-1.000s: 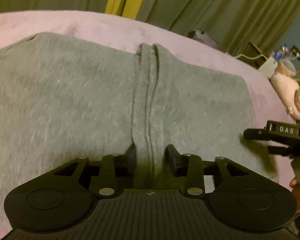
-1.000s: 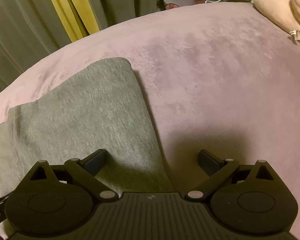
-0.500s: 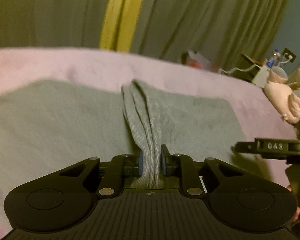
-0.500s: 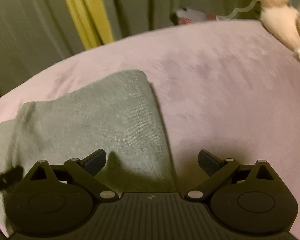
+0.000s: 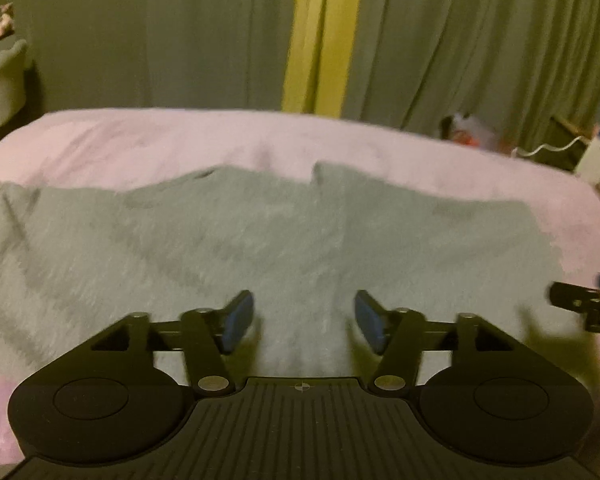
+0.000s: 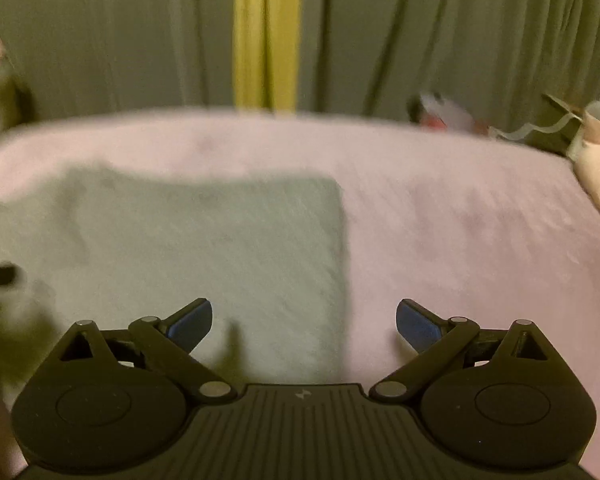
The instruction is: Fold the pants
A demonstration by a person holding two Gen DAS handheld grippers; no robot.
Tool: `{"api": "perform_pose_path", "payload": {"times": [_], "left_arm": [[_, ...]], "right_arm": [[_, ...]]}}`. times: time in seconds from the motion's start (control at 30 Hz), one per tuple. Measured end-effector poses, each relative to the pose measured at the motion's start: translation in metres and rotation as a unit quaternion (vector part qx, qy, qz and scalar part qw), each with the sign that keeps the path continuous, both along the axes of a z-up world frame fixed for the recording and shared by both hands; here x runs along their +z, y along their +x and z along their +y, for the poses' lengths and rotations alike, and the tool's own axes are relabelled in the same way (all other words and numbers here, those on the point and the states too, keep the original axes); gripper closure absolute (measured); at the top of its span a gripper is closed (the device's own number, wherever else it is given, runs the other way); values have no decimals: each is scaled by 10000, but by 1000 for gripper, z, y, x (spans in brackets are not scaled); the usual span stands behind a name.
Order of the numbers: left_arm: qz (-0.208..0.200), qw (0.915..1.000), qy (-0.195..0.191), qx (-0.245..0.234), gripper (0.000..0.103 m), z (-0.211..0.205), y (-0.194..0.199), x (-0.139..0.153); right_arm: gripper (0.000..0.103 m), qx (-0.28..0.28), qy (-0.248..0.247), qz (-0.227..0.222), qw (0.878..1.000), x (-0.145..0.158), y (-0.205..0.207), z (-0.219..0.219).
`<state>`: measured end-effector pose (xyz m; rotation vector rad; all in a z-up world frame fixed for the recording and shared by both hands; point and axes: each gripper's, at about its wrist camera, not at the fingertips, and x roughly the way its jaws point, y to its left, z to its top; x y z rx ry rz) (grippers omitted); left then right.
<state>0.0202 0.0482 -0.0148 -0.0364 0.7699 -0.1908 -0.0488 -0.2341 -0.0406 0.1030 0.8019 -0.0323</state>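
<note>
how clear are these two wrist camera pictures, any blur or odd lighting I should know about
Left wrist view: dim, yellowish light; the grey pants and pink blanket are smeared by motion blur, while the left gripper itself is sharp. Right wrist view: heavier blur, strongest at the edges; the right gripper casts a dark shadow on the pants. Both views: fisheye bends the bed's far edge into a curve.
</note>
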Motion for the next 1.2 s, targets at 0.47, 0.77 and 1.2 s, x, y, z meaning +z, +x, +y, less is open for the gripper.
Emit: {"api": "perform_pose_path", "payload": {"times": [0.47, 0.77, 1.2], "left_arm": [[701, 9912, 1114, 140, 13, -6, -3, -27], [525, 9936, 749, 661, 13, 25, -14, -10], [891, 9931, 685, 322, 5, 12, -10, -28]], "right_arm": [[38, 470, -112, 889, 9949, -34, 19, 19], [14, 701, -471, 990, 9915, -36, 20, 34], [4, 593, -651, 1144, 9895, -44, 27, 37]]}}
